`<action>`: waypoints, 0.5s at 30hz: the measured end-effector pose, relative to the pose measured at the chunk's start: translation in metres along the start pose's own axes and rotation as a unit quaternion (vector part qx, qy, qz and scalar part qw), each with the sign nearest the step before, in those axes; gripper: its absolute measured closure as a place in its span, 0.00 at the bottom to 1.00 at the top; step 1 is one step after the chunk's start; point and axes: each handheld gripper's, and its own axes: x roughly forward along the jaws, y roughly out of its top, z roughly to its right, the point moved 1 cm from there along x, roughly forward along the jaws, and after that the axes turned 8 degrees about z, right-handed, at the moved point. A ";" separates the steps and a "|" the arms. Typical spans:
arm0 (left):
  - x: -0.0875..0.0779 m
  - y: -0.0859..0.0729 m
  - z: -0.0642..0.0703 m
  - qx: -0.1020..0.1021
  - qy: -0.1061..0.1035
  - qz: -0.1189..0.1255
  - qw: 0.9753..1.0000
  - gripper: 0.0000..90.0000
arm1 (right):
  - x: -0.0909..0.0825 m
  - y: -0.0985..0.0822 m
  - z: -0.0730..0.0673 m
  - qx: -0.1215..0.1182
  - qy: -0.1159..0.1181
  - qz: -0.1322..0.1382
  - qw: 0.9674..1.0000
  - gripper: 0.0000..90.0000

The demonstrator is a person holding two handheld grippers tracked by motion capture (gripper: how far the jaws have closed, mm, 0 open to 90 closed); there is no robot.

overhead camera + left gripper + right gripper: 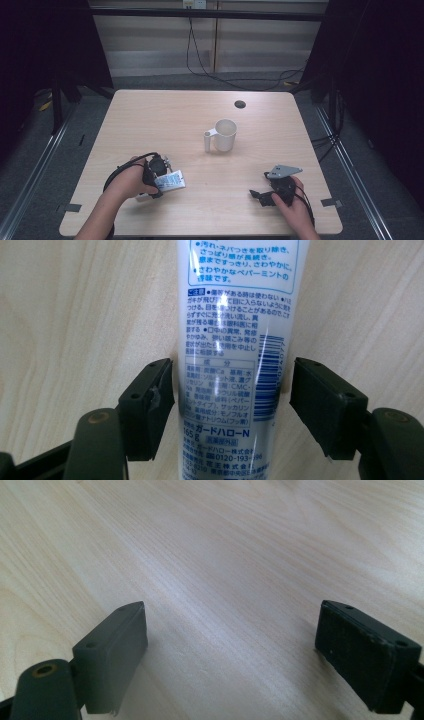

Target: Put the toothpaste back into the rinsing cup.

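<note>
Left gripper (pixel 232 400) fingers straddle the tube (pixel 235 340) on the bench (pixel 150 120) — not quite pinching; right gripper (pixel 232 655) fingers spread — nothing between.

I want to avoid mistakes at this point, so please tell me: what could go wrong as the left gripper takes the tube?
1. The left gripper has the tube between its jaws, but a gap shows at one side, so the tube may slide or turn as they close.
2. The jaws sit near the tube's flat end, so it may hang down when lifted.
3. A careless swing could hit the white mug.
</note>
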 end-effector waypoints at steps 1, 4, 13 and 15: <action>0.000 0.001 0.000 -0.001 0.000 0.002 1.000 0.39 | 0.000 0.000 0.000 0.000 0.000 0.000 1.000 0.14; 0.000 0.003 0.001 -0.005 -0.001 0.001 1.000 0.40 | 0.000 0.000 0.000 0.000 0.000 0.000 1.000 0.14; 0.005 0.009 0.000 -0.009 -0.004 -0.007 1.000 0.41 | 0.000 0.000 0.000 0.000 0.000 0.000 1.000 0.14; 0.006 0.010 0.000 -0.004 -0.007 -0.013 1.000 0.44 | 0.000 0.000 0.000 0.000 0.000 0.000 1.000 0.14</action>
